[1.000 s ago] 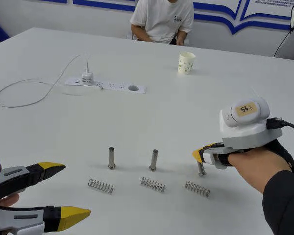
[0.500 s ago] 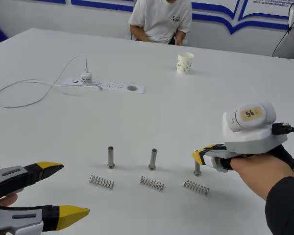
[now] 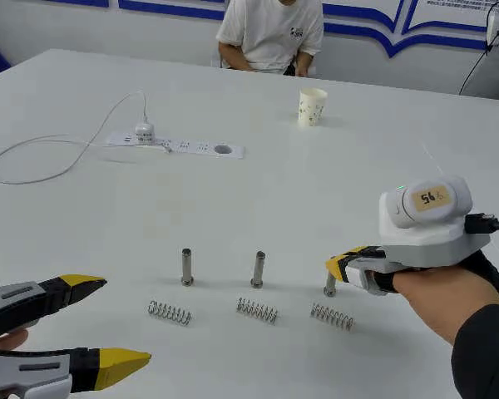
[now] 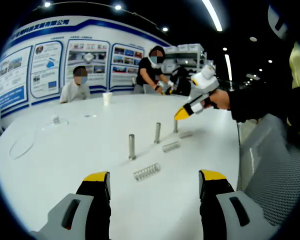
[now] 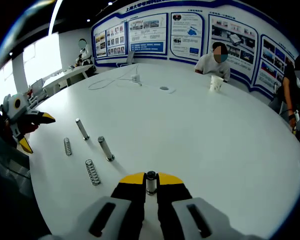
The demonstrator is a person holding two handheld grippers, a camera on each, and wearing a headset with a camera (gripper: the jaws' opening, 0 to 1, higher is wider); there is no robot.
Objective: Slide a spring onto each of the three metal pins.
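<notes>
White tabletop [image 3: 316, 191] runs back to a paper cup [image 3: 311, 107], a power strip [image 3: 183, 145] and a seated person [image 3: 270, 33] at the far edge. Nearer, three springs [image 3: 257, 311] lie in a row, each just in front of a pin. Two pins [image 3: 259, 269] stand upright and free, the right gripper [image 3: 337, 268] has its yellow-tipped jaws closed on the head of the third pin [image 5: 151, 184] at the row's right end, and the left gripper [image 3: 121, 322] hovers at the near left, jaws wide apart and holding nothing.
</notes>
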